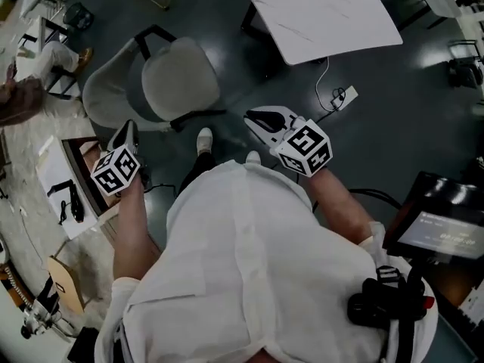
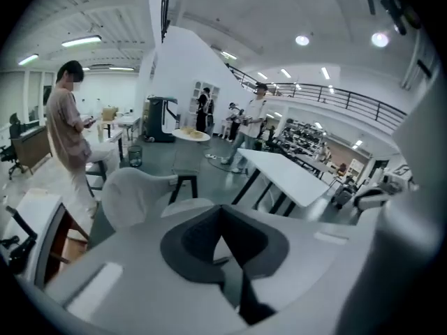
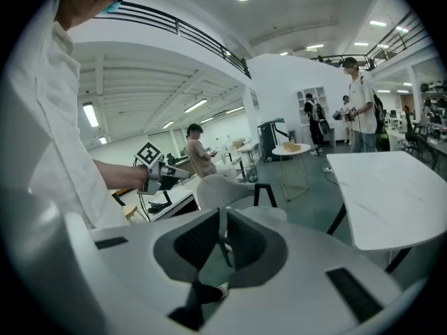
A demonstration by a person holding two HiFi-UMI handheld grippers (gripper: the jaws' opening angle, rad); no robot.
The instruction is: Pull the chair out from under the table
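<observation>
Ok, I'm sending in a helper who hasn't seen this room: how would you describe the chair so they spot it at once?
Find the white marbled table on the dark floor. Just left of it in the head view, clear of the tabletop, stands the chair. Unlike the flat, angular table, it is a pale rounded shell with a round seat and thin black arms.

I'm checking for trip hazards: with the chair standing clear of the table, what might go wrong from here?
The wearer's shoes stand close to the chair base; a step may catch it. A power strip and cable lie on the floor by the table. A bystander stands near the chair; moving it further might bump them.
</observation>
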